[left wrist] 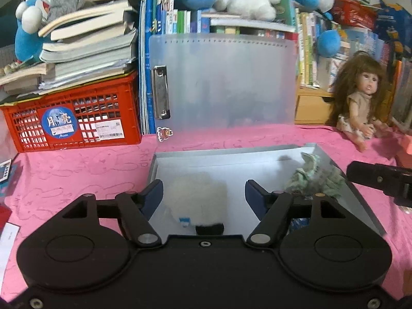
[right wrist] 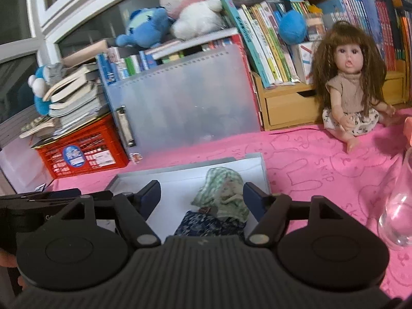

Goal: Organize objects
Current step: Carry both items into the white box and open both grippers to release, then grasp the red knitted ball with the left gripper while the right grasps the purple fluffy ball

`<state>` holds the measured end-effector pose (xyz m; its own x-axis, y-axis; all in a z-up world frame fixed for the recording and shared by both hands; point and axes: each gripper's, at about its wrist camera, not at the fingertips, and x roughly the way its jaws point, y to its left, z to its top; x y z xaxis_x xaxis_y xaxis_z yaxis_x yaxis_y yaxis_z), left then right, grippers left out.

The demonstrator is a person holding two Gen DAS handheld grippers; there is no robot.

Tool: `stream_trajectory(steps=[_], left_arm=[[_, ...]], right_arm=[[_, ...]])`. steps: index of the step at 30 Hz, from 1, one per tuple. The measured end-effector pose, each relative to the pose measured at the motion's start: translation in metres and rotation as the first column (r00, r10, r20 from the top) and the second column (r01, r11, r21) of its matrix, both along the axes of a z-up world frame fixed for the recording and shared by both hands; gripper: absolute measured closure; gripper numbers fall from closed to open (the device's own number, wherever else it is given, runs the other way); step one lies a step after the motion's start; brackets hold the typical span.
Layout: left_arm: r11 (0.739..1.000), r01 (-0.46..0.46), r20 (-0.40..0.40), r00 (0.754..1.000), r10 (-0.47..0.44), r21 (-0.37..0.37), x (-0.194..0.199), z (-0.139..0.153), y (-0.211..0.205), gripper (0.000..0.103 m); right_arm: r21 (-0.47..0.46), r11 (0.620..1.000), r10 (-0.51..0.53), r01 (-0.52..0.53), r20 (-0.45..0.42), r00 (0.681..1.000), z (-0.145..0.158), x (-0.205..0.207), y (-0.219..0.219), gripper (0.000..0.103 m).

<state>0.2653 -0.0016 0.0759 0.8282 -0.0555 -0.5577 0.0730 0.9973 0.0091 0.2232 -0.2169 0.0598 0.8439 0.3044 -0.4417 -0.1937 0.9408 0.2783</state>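
Observation:
A shallow grey-white box lies open on the pink cloth. Inside it, in the left wrist view, a fluffy white item with a black end lies between my fingers. A crumpled green-white cloth sits at the box's right side. My left gripper is open above the white item, not touching it. In the right wrist view, my right gripper is open over the green checked cloth and a dark blue patterned cloth in the box. The right gripper's body shows in the left wrist view.
A doll sits at the back right. A red crate with stacked books stands back left. A translucent folder leans on a row of books. A clear glass vase stands at the right. Plush toys lie on the books.

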Motion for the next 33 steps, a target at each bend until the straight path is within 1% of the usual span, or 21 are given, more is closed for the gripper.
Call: stream_trajectory(steps=[5, 14, 17, 21, 27, 30, 33], left_arm=[[1.000, 0.007, 0.009, 1.000, -0.007, 0.012, -0.031, 0.005, 0.003, 0.033], [1.000, 0.013, 0.047, 0.999, -0.012, -0.028, -0.095, 0.002, 0.020, 0.032], [0.999, 0.012, 0.058, 0.998, -0.010, -0.037, -0.113, 0.000, 0.027, 0.031], [1.000, -0.001, 0.069, 0.998, 0.002, -0.020, -0.136, -0.006, 0.037, 0.030], [0.999, -0.024, 0.115, 0.993, 0.019, 0.045, -0.170, -0.017, 0.049, 0.029], [0.998, -0.042, 0.132, 0.991, 0.035, 0.044, -0.184, -0.023, 0.055, 0.024], [0.998, -0.065, 0.155, 0.986, 0.064, 0.006, -0.198, -0.030, 0.063, 0.019]], right_arm=[[-0.009, 1.000, 0.023, -0.023, 0.010, 1.000, 0.003, -0.024, 0.003, 0.020], [-0.037, 0.997, 0.069, -0.069, 0.011, 0.998, -0.007, -0.069, 0.014, 0.018], [-0.066, 0.993, 0.097, -0.096, 0.010, 0.995, -0.013, -0.086, 0.024, 0.018], [-0.094, 0.987, 0.131, -0.130, 0.007, 0.991, -0.020, -0.105, 0.038, 0.017], [-0.155, 0.972, 0.178, -0.176, -0.001, 0.984, -0.032, -0.129, 0.055, 0.016], [-0.185, 0.963, 0.197, -0.195, -0.010, 0.980, -0.037, -0.139, 0.064, 0.016], [-0.202, 0.957, 0.208, -0.207, -0.015, 0.978, -0.042, -0.145, 0.069, 0.016]])
